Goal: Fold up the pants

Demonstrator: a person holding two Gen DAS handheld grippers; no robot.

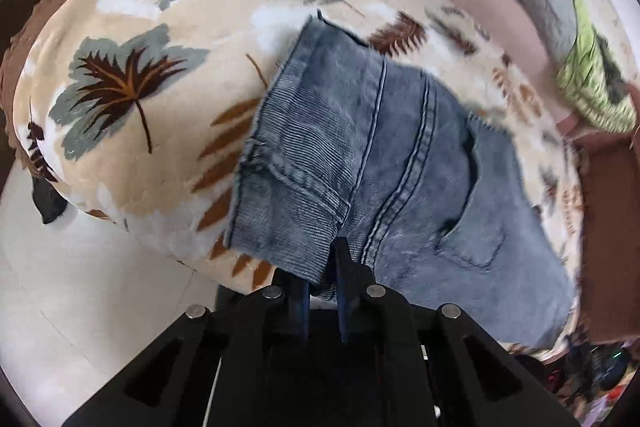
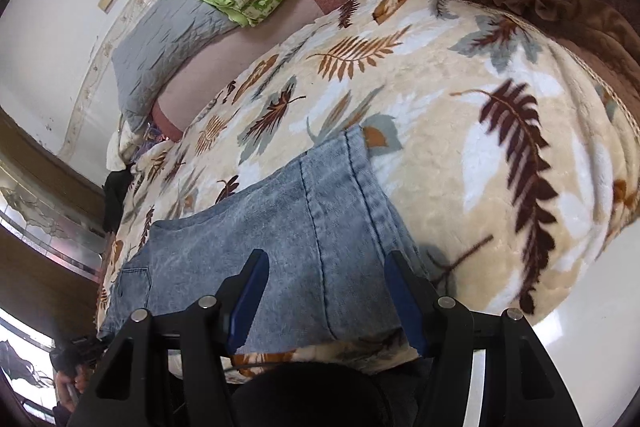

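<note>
On the leaf-print blanket (image 1: 132, 27) lay the jeans (image 1: 400, 155), partly folded, one ribbed hem turned back over the seat. Left gripper (image 1: 326, 267) was clamped on that hem's near edge. Right gripper (image 2: 324, 291) hung with jaws apart above the denim, gripping nothing. No containers showed.

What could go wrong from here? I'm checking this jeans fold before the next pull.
1. The left tool pinches only the frayed hem edge of the faded blue denim jeans; the thick cloth could slip out when lifted.
2. The right tool stands open over the denim, holding nothing, so a one-sided pull may skew the fold.
3. The plush leaf-print blanket underneath might drag along and bunch.
</note>
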